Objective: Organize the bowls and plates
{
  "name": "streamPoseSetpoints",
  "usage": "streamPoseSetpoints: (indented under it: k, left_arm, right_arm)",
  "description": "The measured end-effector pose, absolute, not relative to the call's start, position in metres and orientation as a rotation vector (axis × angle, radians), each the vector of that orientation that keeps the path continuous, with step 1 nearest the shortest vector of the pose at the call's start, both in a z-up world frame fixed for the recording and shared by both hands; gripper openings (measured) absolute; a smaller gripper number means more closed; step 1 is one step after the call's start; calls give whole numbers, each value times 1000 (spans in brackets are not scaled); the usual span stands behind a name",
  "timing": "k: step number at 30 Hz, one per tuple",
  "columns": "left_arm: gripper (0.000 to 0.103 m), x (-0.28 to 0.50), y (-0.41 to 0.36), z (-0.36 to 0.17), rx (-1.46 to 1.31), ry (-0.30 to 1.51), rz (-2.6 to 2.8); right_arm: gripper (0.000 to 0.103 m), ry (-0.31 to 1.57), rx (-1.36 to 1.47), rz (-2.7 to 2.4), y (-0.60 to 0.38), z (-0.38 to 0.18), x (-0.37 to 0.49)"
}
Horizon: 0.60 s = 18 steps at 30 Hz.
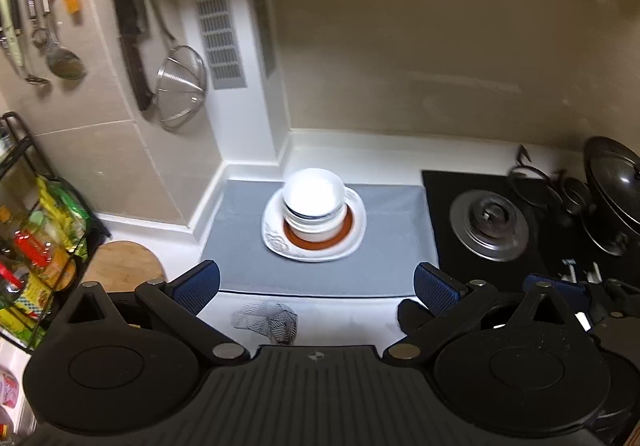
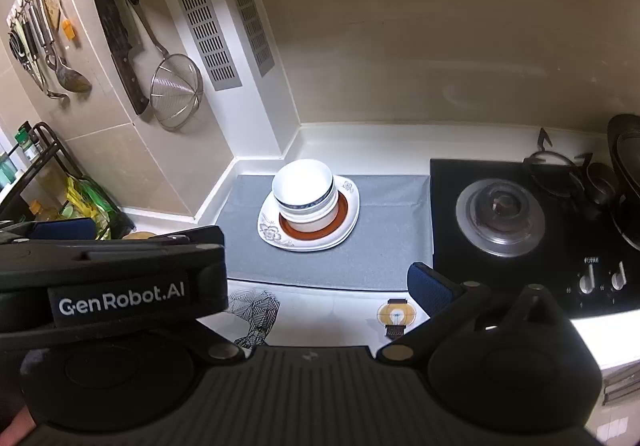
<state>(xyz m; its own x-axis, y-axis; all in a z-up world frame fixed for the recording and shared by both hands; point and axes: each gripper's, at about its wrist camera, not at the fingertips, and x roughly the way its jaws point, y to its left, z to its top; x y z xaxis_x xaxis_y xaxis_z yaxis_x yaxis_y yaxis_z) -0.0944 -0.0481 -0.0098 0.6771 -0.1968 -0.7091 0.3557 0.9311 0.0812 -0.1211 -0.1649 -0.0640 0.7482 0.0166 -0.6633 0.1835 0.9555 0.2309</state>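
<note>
- The bowls [image 1: 314, 205] sit stacked, white with a dark blue band, on top of the plates [image 1: 352, 234]: an orange-rimmed one on a white flowered one.
- This pile rests on a grey mat [image 1: 384, 246] near the back of the desk [image 1: 332, 316], close to the inner corner where the wall steps out.
- The left gripper [image 1: 316, 286] hangs over the desk's front edge, its blue-padded fingers [image 1: 200, 284] spread wide and holding nothing, well apart from the pile.
- The right gripper [image 2: 320, 270] is beside it; one blue finger shows, the other is hidden behind the left gripper's body, so I cannot tell how its fingers stand.
- A black stove [image 2: 500, 217] lies just beside the mat's right edge.
- A strainer [image 2: 176, 91] and knives hang on the wall at the left.
</note>
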Motion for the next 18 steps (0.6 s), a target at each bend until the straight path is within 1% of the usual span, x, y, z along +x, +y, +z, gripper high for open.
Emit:
streamPoseSetpoints:
  k: [5,18]
  left_arm:
    - [103,-98,-49,-15,233,790,-332]
    - [103,-110,-49,-14,278,780,-331]
  right_arm:
    - [102,740,318,-89,-165,-70,-127]
    - [102,731,338,-107,-163,-74,-143]
